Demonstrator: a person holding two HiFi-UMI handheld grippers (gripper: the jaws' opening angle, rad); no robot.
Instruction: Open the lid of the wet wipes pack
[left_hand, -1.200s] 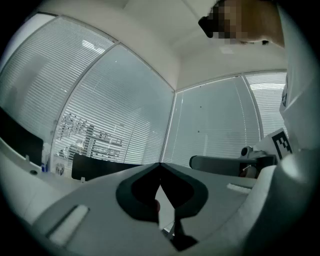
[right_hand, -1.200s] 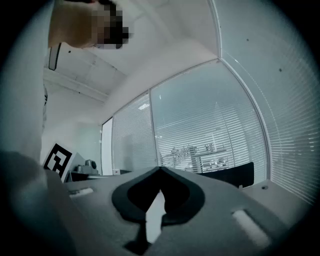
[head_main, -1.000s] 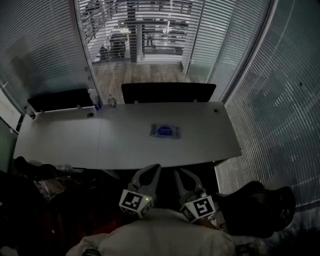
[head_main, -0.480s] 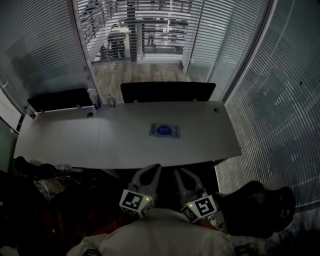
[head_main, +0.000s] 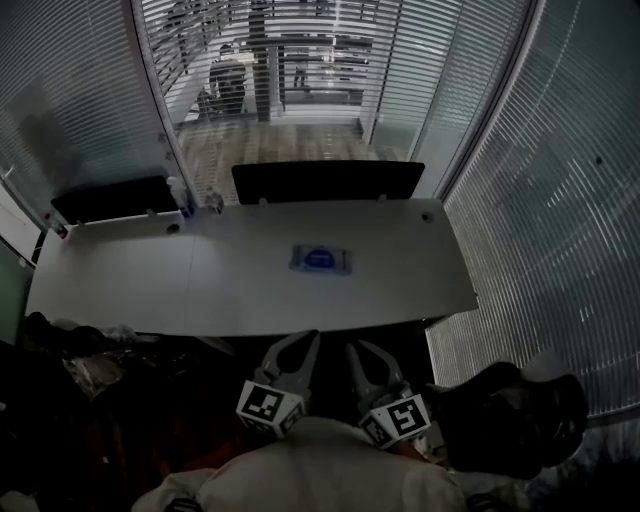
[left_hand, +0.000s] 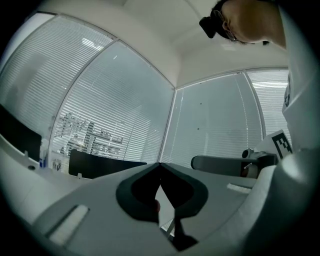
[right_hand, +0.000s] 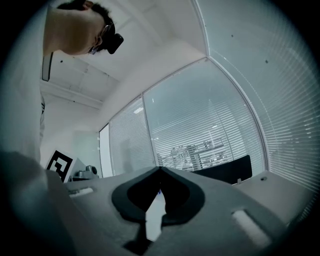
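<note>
Since a second ago the scene has slid slightly left in the head view. The wet wipes pack (head_main: 320, 259) lies mid-counter (head_main: 120, 285), lid unopened. The left gripper (head_main: 308, 338) and right gripper (head_main: 352, 348) sit short of the near edge, jaws closed on nothing — probably just being carried in.

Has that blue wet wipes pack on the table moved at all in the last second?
No. The wet wipes pack lies at the same spot on the white table, same gap from the black panel behind it; only the whole view has shifted.
</note>
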